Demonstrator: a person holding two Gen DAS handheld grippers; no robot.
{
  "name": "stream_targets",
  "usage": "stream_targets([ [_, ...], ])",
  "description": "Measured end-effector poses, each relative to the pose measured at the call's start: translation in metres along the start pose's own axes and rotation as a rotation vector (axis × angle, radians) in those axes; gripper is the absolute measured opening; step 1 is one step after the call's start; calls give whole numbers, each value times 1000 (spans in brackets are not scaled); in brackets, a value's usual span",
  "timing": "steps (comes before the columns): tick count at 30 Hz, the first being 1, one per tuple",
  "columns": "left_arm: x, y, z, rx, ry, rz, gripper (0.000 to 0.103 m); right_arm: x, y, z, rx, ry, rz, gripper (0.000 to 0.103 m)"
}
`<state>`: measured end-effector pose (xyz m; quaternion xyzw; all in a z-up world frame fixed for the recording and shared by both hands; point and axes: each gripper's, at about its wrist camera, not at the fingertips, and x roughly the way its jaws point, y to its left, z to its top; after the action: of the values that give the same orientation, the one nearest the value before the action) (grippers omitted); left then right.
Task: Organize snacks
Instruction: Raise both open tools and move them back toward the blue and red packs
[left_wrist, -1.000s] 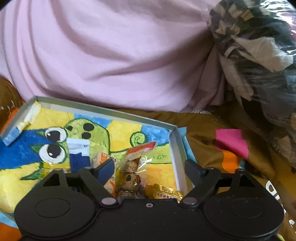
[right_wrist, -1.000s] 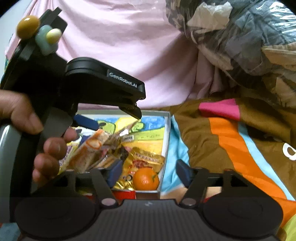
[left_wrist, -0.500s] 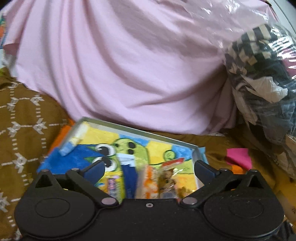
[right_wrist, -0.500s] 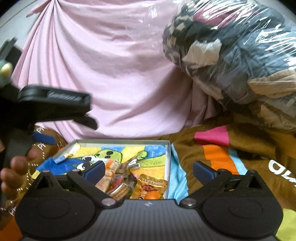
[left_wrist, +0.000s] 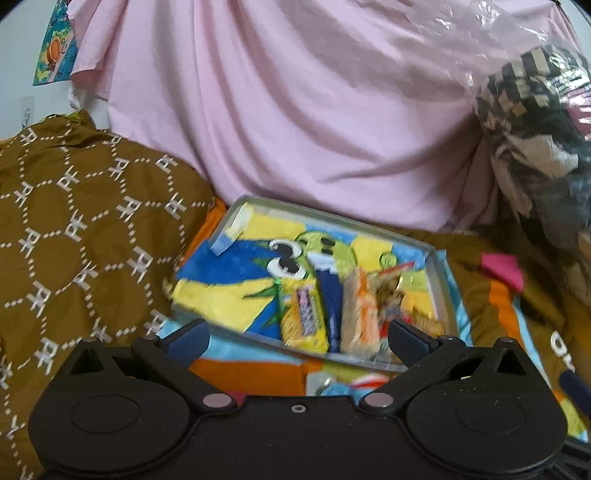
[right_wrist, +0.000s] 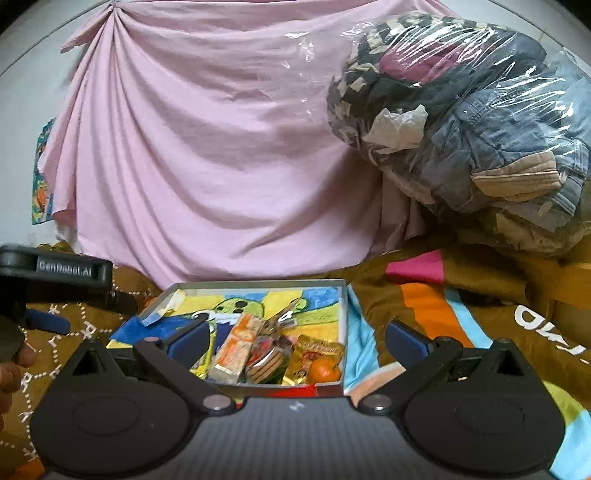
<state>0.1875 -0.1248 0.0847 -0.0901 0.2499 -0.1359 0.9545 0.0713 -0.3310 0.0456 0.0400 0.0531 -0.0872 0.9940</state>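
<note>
**While both grippers hang clear of the tray: snacks in, sorting stage seemingly near its end**

Nearest: left gripper (left_wrist: 297, 336) spread wide, jaws just been opening, nothing between the pads. Same for right gripper (right_wrist: 297, 339): wide apart, just been opening, empty. Both aimed at the tray from its near side and well short of touching any packet.

Next out: shallow grey-rimmed tray (right_wrist: 258, 283) with a cartoon lining, flat on the striped bedspread (right_wrist: 424, 295). Snacks all bunched in its near right part:
- yellow packet (left_wrist: 304, 317)
- orange-and-white packet (right_wrist: 236, 347)
- clear packet (right_wrist: 267, 350), contents not readable
- gold wrapper (right_wrist: 317, 349)
- mandarin (right_wrist: 324, 370) in the near right corner, touching the gold wrapper

Far and left parts of the tray bare. No snack made out on the bedding outside it.

Judged step: release done, hands standing off. Next move, if any: either straighten the overlapping heap, which calls for a low approach and a pinch on one packet edge only, or stop. Would take the mandarin last; round, likely to roll.

Beyond: brown patterned cushion (left_wrist: 74, 240) at left, pink sheet (right_wrist: 203, 147) draped behind, clear bag of clothes (right_wrist: 461, 122) at far right.
</note>
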Motion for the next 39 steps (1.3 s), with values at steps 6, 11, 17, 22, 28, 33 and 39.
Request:
stream_targets([
  [6, -22, 15, -26, 35, 37, 8, 102, -28, 17, -9, -48, 25, 27, 103],
  [11, -35, 30, -46, 59, 76, 17, 102, -43, 31, -15, -68, 74, 44, 103],
  [17, -41, 48, -69, 79, 131, 37, 102, -55, 42, -28, -85, 181, 60, 103],
  [22, -42, 59, -87, 92, 175, 48, 102, -59, 48, -40, -84, 271, 66, 103],
  [28, -43, 64, -101, 112, 210, 46, 102, -55, 53, -51, -96, 349, 63, 103],
  [33, -39, 65, -105, 123, 227, 52, 102, -48, 55, -57, -109, 393, 57, 103],
  [39, -31, 66, -106, 118, 243, 67, 102, -42, 55, -60, -111, 428, 55, 103],
])
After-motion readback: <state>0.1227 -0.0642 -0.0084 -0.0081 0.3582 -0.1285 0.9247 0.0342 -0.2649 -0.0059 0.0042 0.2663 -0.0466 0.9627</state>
